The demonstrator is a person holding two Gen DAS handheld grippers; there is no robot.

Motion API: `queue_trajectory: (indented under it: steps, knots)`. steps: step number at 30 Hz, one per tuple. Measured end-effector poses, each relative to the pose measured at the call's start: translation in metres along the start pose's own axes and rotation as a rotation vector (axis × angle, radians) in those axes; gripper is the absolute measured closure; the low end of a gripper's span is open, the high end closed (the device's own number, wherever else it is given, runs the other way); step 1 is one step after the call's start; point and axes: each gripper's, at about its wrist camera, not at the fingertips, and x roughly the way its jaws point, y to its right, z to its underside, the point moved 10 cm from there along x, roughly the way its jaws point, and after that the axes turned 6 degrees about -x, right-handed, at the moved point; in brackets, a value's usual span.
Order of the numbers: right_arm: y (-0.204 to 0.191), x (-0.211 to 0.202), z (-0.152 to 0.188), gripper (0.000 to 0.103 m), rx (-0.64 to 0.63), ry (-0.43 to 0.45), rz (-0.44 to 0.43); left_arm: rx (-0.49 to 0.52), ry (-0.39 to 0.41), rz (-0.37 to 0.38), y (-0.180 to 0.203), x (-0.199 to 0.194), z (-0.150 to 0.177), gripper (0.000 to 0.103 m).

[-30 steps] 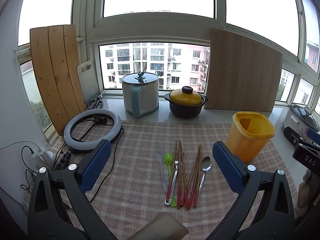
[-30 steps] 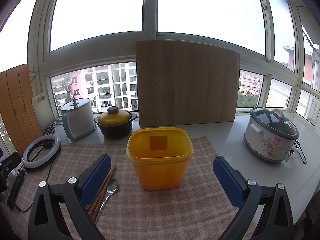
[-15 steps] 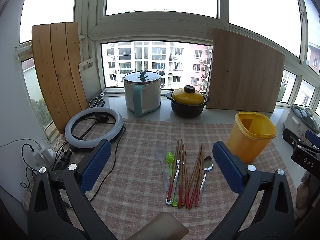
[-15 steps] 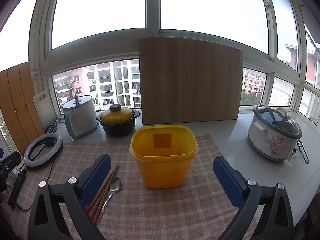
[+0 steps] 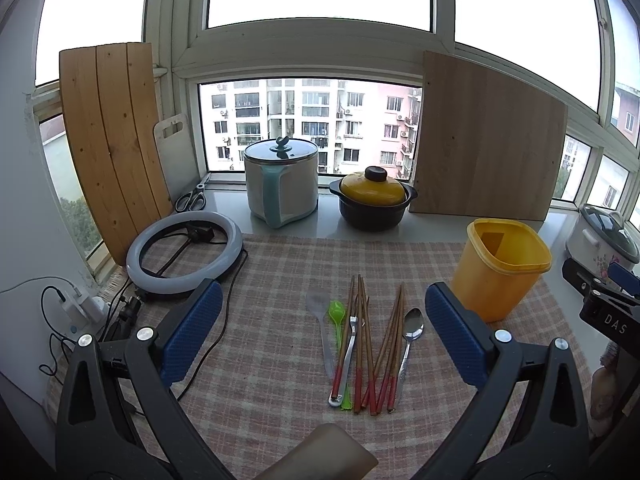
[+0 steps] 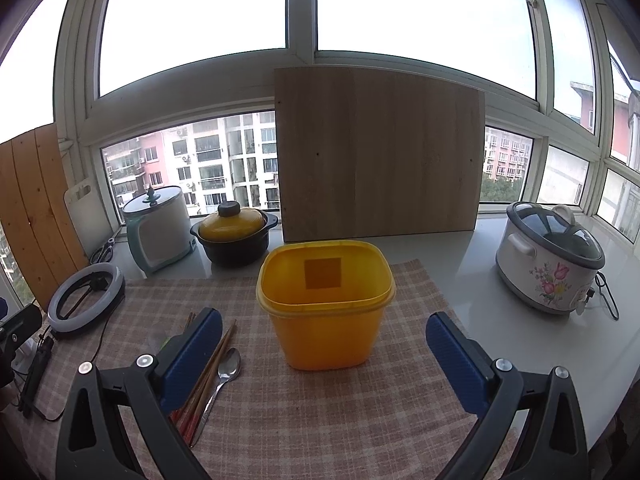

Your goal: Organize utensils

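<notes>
Change since earlier: in the left wrist view the utensils and yellow container (image 5: 505, 268) sit slightly lower and nearer than a second ago; in the right wrist view the container (image 6: 326, 307) has drifted a little right and looks nearer. Nothing on the surface has itself moved.
Left tool (image 5: 322, 338): jaws spread wide, gripping nothing, hovering above the checked cloth (image 5: 280, 264) with the utensils between its blue pads (image 5: 191, 332).
Right tool (image 6: 324, 362): jaws also wide apart, holding nothing, level and facing the container, which stands between its pads.
Utensils: lying in a loose row near the middle of the cloth, handles toward the near edge: a clear spoon (image 5: 322, 328), a green spoon (image 5: 338, 344), a metal fork (image 5: 347, 354), red-tipped chopsticks (image 5: 374, 354) and a metal spoon (image 5: 408, 342).
Container: upright and open on the right part of the cloth, just beside the metal spoon.
Left view only: the full utensil row, a ring light (image 5: 184, 254) at the left edge and scissors (image 5: 192, 199) at the back left.
Right view only: the flowered cooker (image 6: 550, 260) toward the right edge in full; the container's inside; here only chopsticks (image 6: 208, 368) and the metal spoon (image 6: 222, 380) show clearly, partly behind the left pad.
Both views: white pot (image 5: 280, 186), yellow-lidded pot (image 5: 372, 200) and a wooden board (image 5: 488, 144) along the back edge.
</notes>
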Motion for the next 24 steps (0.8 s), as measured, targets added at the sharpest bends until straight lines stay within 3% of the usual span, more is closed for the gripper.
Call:
queue_trajectory:
  steps: [24]
  knots:
    - [-0.001,0.014,0.0,0.0,-0.001,-0.022,-0.003,-0.003,-0.037,0.012,0.0,0.016,-0.002,0.0]
